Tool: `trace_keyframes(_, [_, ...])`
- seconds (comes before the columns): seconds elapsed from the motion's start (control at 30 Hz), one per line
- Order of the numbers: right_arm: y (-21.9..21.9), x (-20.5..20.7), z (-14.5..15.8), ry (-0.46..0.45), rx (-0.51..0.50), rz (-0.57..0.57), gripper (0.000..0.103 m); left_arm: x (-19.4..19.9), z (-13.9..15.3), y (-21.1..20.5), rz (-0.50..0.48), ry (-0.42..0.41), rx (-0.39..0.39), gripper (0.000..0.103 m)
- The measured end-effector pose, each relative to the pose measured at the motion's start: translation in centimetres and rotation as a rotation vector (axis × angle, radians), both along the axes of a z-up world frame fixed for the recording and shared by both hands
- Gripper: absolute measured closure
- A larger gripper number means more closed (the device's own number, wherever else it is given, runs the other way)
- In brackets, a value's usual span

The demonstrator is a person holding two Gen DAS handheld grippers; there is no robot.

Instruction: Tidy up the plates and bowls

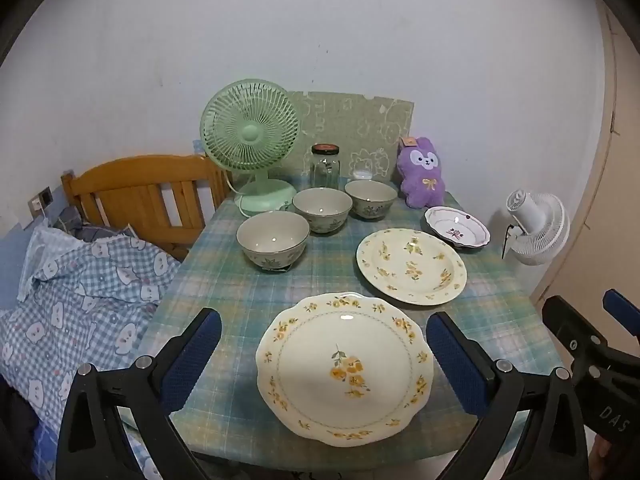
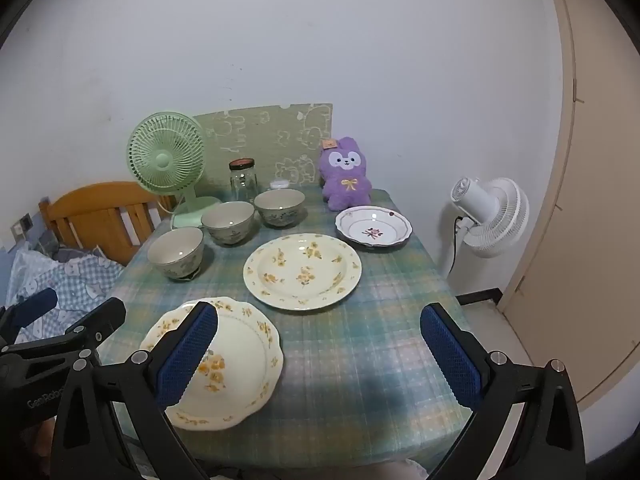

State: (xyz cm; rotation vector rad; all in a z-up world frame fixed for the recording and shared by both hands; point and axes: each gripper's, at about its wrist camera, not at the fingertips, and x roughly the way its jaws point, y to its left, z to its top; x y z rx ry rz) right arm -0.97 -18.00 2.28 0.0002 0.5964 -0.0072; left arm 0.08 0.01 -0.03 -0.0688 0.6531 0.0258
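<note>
On the checked tablecloth lie three plates: a scalloped yellow-flower plate (image 1: 345,368) (image 2: 236,364) at the front, a round yellow-flower plate (image 1: 411,266) (image 2: 302,270) behind it, and a small white plate with a red flower (image 1: 457,226) (image 2: 373,227) at the back right. Three grey floral bowls (image 1: 273,240) (image 1: 322,210) (image 1: 370,198) stand in a diagonal row on the left; they also show in the right wrist view (image 2: 176,252) (image 2: 228,222) (image 2: 279,207). My left gripper (image 1: 324,344) is open above the scalloped plate. My right gripper (image 2: 319,340) is open and empty, to that plate's right.
A green desk fan (image 1: 250,140), a glass jar (image 1: 325,166) and a purple plush toy (image 1: 423,172) stand along the table's back edge. A wooden bed frame (image 1: 140,196) with blue bedding is at the left. A white fan (image 2: 490,216) stands at the right.
</note>
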Motion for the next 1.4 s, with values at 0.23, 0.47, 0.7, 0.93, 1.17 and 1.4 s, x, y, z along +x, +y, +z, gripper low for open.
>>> trace_keyframes(0.23, [-0.1, -0.4, -0.2, 0.018, 0.003, -0.001, 0.001, -0.5, 0.1, -1.4, 0.005, -0.027, 0.066, 0.000])
trace_keyframes(0.47, [-1.0, -0.3, -0.6, 0.039, 0.012, 0.007, 0.001, -0.9, 0.7, -1.2, 0.004, -0.050, 0.032, 0.000])
trace_keyframes(0.7, [-0.8, -0.2, -0.7, 0.043, 0.017, -0.018, 0.001, -0.7, 1.1, -1.0, -0.015, -0.050, 0.036, 0.000])
trace_keyframes(0.93, [-0.8, -0.1, -0.6, 0.047, 0.015, -0.029, 0.001, -0.5, 1.1, -1.2, -0.015, -0.053, 0.042, 0.000])
trace_keyframes(1.17, [-0.7, 0.1, -0.6, 0.056, 0.008, -0.031, 0.005, -0.4, 1.0, -1.3, -0.024, -0.053, 0.041, 0.000])
trace_keyframes(1.4, [-0.9, 0.0, -0.8, 0.056, 0.009, -0.029, 0.005, -0.6, 0.8, -1.4, -0.020, -0.055, 0.044, 0.000])
